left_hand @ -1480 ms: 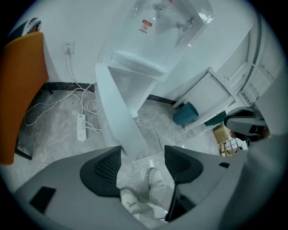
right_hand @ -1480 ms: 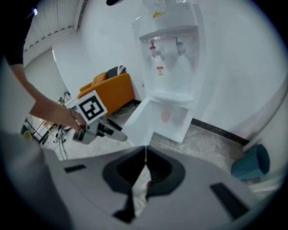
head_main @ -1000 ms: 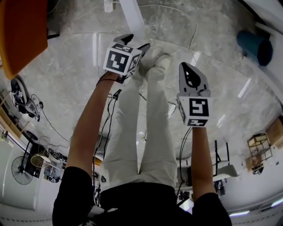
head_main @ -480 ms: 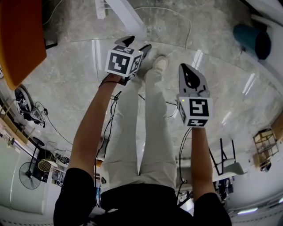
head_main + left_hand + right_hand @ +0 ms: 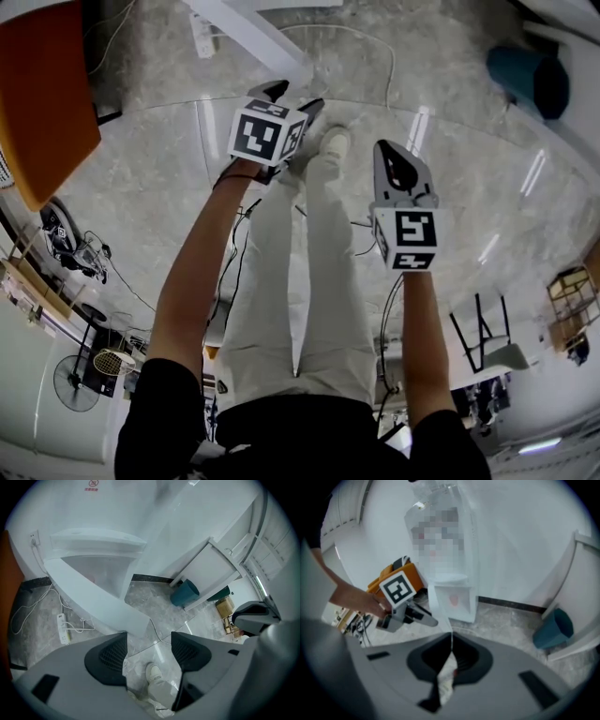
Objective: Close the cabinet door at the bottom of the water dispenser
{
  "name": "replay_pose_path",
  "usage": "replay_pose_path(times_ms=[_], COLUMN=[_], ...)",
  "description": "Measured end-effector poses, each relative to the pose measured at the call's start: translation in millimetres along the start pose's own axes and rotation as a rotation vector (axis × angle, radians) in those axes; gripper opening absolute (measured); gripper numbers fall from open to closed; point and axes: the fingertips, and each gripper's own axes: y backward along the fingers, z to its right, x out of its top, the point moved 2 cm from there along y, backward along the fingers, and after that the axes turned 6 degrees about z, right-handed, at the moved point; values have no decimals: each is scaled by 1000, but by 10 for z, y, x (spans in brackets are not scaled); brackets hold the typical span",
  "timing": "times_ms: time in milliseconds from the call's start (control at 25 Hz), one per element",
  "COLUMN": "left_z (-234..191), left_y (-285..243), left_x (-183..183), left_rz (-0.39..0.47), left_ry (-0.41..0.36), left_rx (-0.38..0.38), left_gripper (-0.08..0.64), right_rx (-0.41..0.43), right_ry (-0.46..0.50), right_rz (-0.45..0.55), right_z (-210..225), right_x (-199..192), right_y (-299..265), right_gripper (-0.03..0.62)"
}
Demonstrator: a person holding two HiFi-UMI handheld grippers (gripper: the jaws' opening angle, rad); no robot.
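Plainly apart, the jaws of the left gripper (image 5: 149, 641) frame only floor and a shoe (image 5: 153, 672) — nothing is held. The right gripper (image 5: 451, 646) has its jaws pressed together, empty. Ahead of both, well apart from them, stands the water dispenser (image 5: 466, 555) — its bottom cabinet door (image 5: 93, 599) swung wide open.

Black short-sleeved shirt (image 5: 281, 436), pale grey trousers (image 5: 314, 300), white shoe (image 5: 334, 142)
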Motion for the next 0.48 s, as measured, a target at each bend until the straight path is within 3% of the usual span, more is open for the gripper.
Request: replay_pose_path(times_ms=[480], left_z=[125], left_y=[-252], left_x=[345], left_rz=[-1], left_ry=[-47], left_rx=[-4], left_gripper=[301], right_rx=[-4], right_ry=[-30], right_rz=[-11], right_z=[207], right_x=[-99], right_y=[-38], right_gripper=[35])
